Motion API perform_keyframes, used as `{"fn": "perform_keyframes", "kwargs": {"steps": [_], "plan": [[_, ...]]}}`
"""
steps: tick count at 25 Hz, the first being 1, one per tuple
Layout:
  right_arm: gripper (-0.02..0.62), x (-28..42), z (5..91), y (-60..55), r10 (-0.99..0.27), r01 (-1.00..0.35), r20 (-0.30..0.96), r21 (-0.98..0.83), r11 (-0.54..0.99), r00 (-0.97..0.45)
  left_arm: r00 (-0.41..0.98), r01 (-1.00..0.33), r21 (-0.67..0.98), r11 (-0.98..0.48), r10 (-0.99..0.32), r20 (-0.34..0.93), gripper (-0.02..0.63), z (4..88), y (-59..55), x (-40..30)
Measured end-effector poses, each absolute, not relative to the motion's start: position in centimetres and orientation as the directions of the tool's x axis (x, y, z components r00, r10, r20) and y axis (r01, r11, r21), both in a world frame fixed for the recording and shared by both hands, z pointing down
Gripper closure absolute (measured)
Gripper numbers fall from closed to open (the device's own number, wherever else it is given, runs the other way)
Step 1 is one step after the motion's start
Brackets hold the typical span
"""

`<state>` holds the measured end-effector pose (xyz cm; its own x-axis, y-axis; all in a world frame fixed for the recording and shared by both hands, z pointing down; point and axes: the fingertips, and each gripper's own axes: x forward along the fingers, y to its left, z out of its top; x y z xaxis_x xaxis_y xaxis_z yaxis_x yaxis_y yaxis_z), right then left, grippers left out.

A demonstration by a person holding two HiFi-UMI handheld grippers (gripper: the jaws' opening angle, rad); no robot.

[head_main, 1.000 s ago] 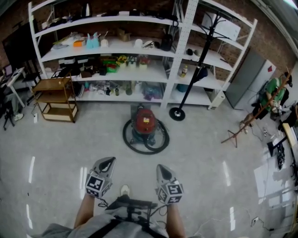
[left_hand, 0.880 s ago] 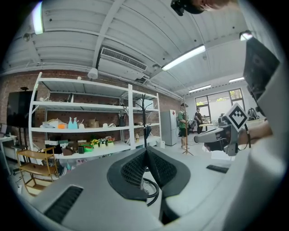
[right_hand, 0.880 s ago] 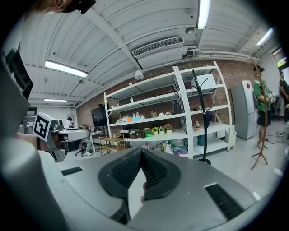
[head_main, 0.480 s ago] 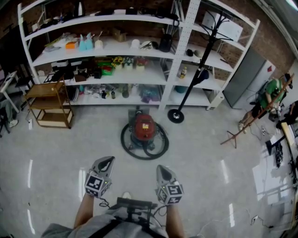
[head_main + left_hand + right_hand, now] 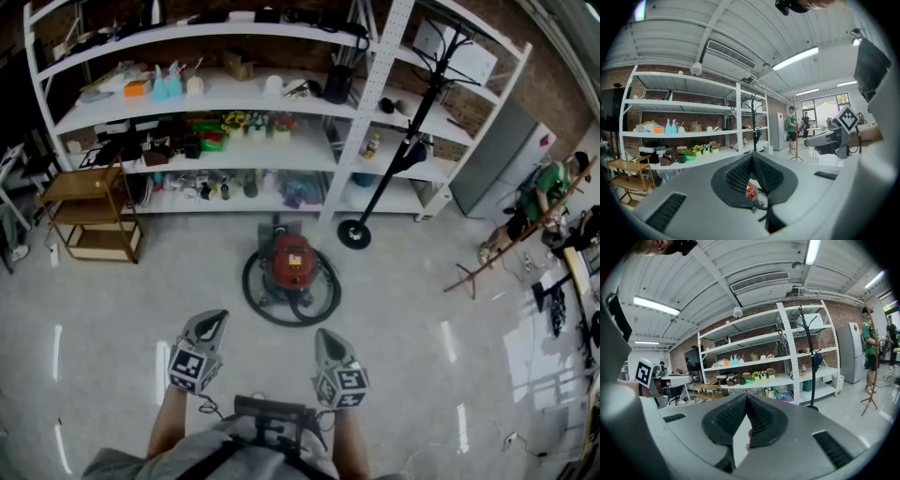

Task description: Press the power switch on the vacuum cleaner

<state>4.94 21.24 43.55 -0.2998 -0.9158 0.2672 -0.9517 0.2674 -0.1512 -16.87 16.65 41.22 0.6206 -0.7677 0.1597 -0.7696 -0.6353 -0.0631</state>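
The red vacuum cleaner (image 5: pixel 291 262) stands on the floor in front of the shelves, with its black hose (image 5: pixel 259 297) coiled in a ring around it. Both grippers are held low and close to my body, well short of the vacuum. The left gripper (image 5: pixel 210 324) points toward it with its jaws shut and empty. Through the gap below its tips, the left gripper view shows a bit of the red vacuum (image 5: pixel 750 191). The right gripper (image 5: pixel 329 339) is also shut with nothing held, and its tips (image 5: pixel 746 397) meet.
White shelving (image 5: pixel 234 97) full of small items runs along the back. A wooden cart (image 5: pixel 90 212) stands at the left and a black coat stand (image 5: pixel 355 232) just right of the vacuum. A wooden rack (image 5: pixel 502 240), a grey cabinet (image 5: pixel 492 155) and a person (image 5: pixel 547 188) are at the right.
The view has closed in slightly on the shelves and the vacuum, which sits a little lower in the frame. Both grippers keep the same pose.
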Motion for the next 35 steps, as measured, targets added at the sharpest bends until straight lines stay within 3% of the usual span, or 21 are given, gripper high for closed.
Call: {"fn": "perform_keyframes", "kwargs": {"steps": [17, 35], "plan": [[0.583, 5.5, 43.5, 14.4, -0.914, -0.949, 0.260, -0.138, 0.284, -0.311, 0.606, -0.783, -0.058, -0.619, -0.781, 0.150, 0.598, 41.7, 10.6, -17.2], [0.583, 9.8, 44.1, -1.6, -0.893, -0.936, 0.285, -0.139, 0.322, -0.349, 0.587, -0.799, -0.044, -0.600, -0.793, 0.167, 0.598, 42.1, -4.4, -12.4]]}}
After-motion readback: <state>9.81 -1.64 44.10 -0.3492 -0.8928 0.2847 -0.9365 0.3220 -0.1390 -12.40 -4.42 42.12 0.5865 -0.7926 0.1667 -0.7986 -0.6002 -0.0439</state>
